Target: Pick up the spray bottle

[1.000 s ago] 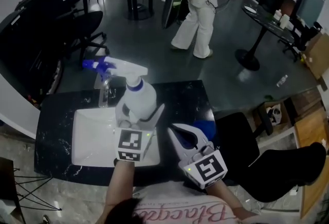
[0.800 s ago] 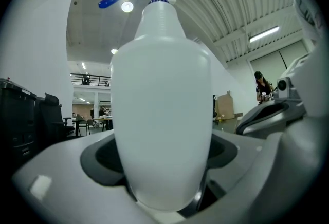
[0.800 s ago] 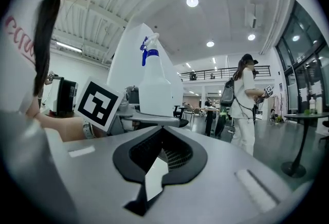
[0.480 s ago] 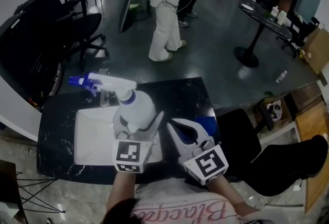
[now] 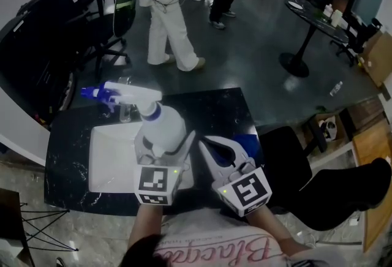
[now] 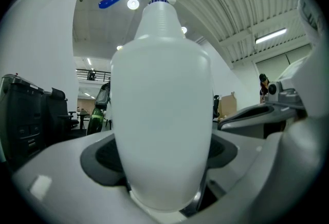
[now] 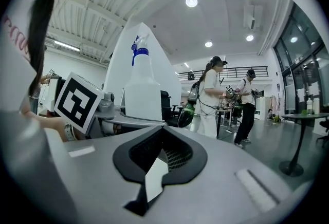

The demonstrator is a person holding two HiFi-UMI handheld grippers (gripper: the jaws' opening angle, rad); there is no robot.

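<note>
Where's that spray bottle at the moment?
In the head view, left of centre, the spray bottle is clamped between the fingers of the left gripper, above the white basin.

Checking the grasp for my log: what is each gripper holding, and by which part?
The left gripper grips the spray bottle by its white body; the right gripper holds nothing.

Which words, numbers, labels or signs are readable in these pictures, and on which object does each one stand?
Nothing can be read with certainty.
Pink cursive print on the person's white shirt: upside down and cut off, not readable.
Cubes on the left gripper and the right gripper: black-and-white square markers only, no letters.
White plastic spray bottle with blue trigger: no label shows.
</note>
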